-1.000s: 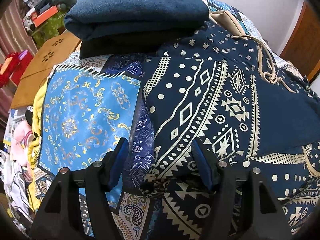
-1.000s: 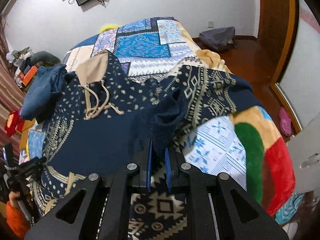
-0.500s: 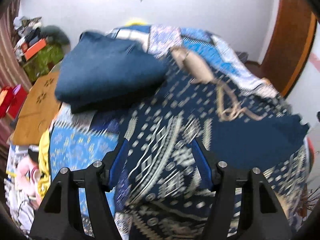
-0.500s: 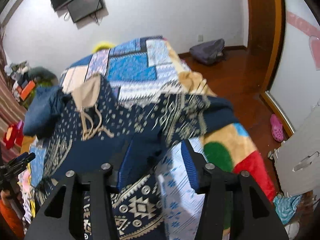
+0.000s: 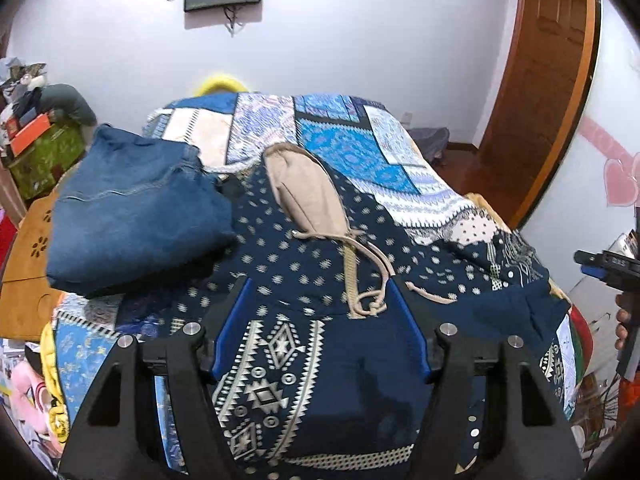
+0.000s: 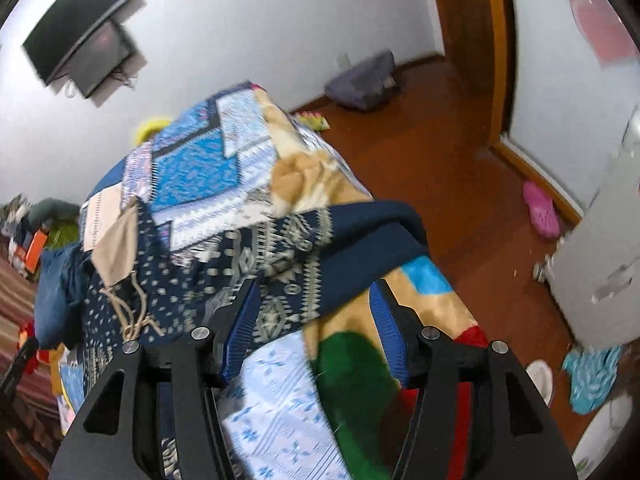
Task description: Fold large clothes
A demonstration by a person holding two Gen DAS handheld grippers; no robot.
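A navy hoodie (image 5: 280,256) with white tribal print lies spread on the bed, its beige-lined hood (image 5: 308,192) toward the far wall and drawstrings (image 5: 352,276) knotted on the chest. My left gripper (image 5: 316,292) hovers above the chest, jaws opening, nothing between them. One sleeve (image 6: 372,232) drapes over the bed's right side. My right gripper (image 6: 314,292) hangs above that sleeve, jaws opening, pads clear of the cloth. It also shows at the far right of the left wrist view as the right gripper (image 5: 604,266), held by a hand.
Folded jeans (image 5: 132,220) lie on the bed left of the hood. A patchwork quilt (image 5: 340,148) covers the bed, a colourful fleece blanket (image 6: 352,372) its right edge. A wooden cabinet (image 5: 24,264) stands left; white cabinet (image 6: 600,272), pink slipper (image 6: 540,210) and grey bag (image 6: 360,80) lie to the right.
My right gripper has let go of the dark sleeve cuff, opened and swung right. My left gripper has risen and pulled back from the hoodie, still open.
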